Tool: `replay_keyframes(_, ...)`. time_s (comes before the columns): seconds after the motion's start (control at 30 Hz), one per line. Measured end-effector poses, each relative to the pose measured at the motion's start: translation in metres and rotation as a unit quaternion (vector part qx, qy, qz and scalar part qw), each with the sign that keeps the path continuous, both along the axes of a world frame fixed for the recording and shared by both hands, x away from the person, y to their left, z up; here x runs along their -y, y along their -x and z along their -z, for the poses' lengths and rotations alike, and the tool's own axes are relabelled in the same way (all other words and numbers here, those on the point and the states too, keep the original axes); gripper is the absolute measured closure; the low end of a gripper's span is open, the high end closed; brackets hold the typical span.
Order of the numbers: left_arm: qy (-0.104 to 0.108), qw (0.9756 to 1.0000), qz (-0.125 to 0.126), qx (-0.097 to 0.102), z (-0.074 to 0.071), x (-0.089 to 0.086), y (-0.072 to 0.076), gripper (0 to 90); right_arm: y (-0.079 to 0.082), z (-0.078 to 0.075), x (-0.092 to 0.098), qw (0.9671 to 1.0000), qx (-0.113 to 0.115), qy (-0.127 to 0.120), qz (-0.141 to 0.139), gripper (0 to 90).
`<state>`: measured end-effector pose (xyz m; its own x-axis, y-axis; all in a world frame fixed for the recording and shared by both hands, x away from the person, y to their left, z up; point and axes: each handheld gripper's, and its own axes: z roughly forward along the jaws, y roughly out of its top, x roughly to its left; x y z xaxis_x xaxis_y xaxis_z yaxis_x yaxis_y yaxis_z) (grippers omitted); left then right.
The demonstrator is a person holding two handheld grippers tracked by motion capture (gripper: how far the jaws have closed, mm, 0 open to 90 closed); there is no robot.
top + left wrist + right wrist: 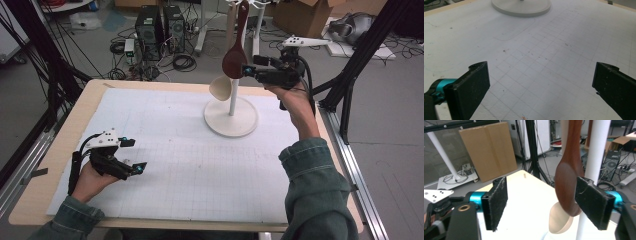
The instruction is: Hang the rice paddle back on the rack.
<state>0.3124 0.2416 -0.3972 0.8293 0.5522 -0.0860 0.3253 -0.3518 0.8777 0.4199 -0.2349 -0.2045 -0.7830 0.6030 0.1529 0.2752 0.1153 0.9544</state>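
Brown spoon (234, 59): hanging on white stand (231, 117); right claw (251, 70) released beside bowl; left claw (134, 156) released over tabletop (65, 135).

Brown spoon (570, 185): handle cut off by the top edge in the right gripper view. Pale spoon (559, 222) partly hidden behind it. Stand base (521, 7) cropped in the left gripper view.

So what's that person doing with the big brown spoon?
A person works at a table with a gripper in each hand. The right gripper is up by a dark brown wooden spoon hanging on a white stand with a round base, beside a pale cream spoon. Its fingers are open, with the brown spoon between them but not squeezed. The left gripper rests open, low over the white gridded mat.
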Motion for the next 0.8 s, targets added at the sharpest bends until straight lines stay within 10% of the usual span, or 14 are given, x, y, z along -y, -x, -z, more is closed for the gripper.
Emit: replay_keyframes(0.8,0.003,0.9999,-0.01,0.001,-0.001,-0.008,0.004,1.7,0.027,0.057,-0.015,0.9989,-0.021,0.031,-0.029,10.7)
